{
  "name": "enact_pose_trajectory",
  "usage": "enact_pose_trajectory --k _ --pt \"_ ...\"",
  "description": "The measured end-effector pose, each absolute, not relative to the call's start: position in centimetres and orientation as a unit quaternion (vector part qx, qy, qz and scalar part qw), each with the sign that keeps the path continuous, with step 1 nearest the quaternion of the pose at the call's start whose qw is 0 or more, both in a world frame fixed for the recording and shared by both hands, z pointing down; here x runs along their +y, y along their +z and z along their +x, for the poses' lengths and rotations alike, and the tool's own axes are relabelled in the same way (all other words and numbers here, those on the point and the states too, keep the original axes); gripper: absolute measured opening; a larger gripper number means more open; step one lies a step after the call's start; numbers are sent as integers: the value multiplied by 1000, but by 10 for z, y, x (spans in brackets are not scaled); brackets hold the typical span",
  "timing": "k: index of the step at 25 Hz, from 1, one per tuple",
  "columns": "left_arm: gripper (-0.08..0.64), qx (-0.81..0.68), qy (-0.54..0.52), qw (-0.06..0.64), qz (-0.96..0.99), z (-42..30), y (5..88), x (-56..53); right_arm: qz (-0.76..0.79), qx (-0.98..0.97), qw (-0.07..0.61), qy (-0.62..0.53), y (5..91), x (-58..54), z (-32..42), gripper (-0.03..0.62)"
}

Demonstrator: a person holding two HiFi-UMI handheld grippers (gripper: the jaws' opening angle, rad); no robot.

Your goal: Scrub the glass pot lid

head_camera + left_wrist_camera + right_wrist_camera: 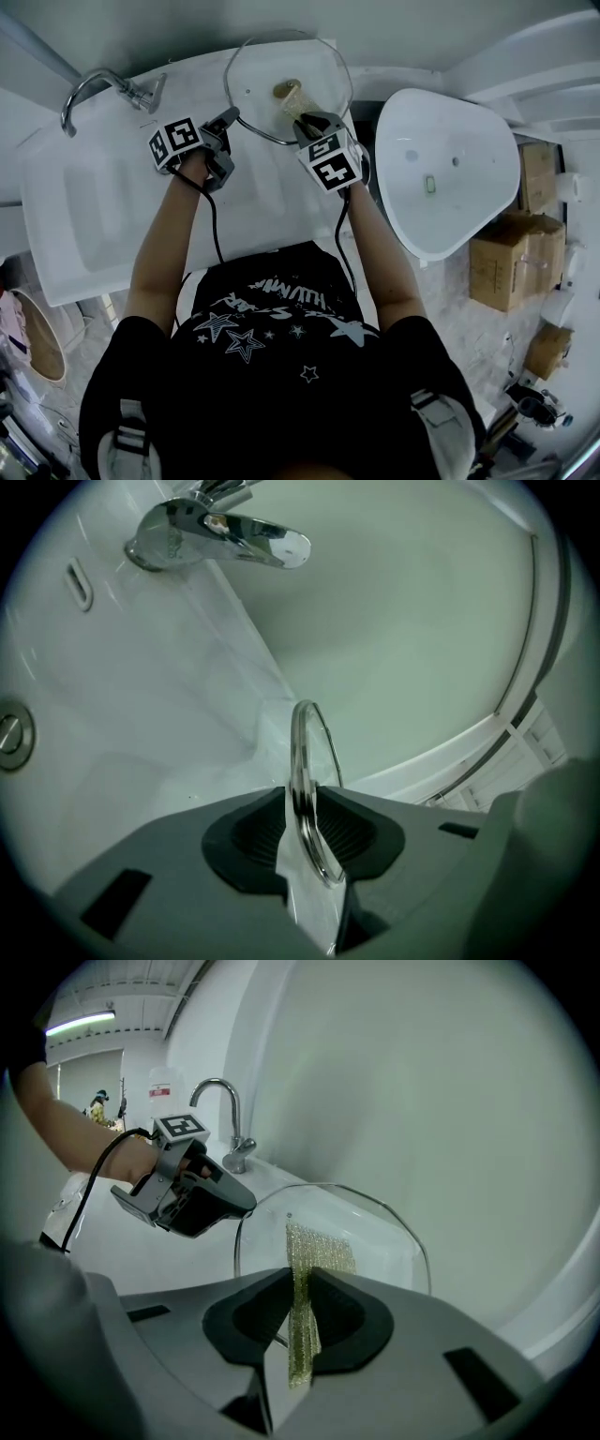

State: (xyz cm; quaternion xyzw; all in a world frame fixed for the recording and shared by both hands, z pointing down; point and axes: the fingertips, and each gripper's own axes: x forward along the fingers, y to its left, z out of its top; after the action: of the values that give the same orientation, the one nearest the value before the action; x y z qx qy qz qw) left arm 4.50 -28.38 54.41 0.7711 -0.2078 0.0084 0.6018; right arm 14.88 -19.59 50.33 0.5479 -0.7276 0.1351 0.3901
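The glass pot lid (267,70) with a metal rim is held upright over the white counter, at the top middle of the head view. My left gripper (228,120) is shut on its left rim; in the left gripper view the rim (302,761) runs edge-on between the pads of the gripper (302,803). My right gripper (309,120) is shut on a gold mesh scrub cloth (289,97). In the right gripper view the cloth (314,1251) hangs from that gripper (302,1283) and lies flat against the lid (384,1232). The left gripper (239,1204) grips the lid's left edge there.
A chrome faucet (98,89) stands at the back left over a white sink basin (84,216). A white oval basin (445,169) sits to the right. Cardboard boxes (511,258) lie on the floor further right. A white wall is close behind the lid.
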Motion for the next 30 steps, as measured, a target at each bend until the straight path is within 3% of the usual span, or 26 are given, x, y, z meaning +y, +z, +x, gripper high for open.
enact_pose_trajectory --k 15,30 --pt "100 -236 17 491 839 -3 513 -243 565 -746 339 96 478 -178 124 63" --pt "81 -242 54 381 891 -23 465 -119 575 -750 315 84 454 -66 99 61"
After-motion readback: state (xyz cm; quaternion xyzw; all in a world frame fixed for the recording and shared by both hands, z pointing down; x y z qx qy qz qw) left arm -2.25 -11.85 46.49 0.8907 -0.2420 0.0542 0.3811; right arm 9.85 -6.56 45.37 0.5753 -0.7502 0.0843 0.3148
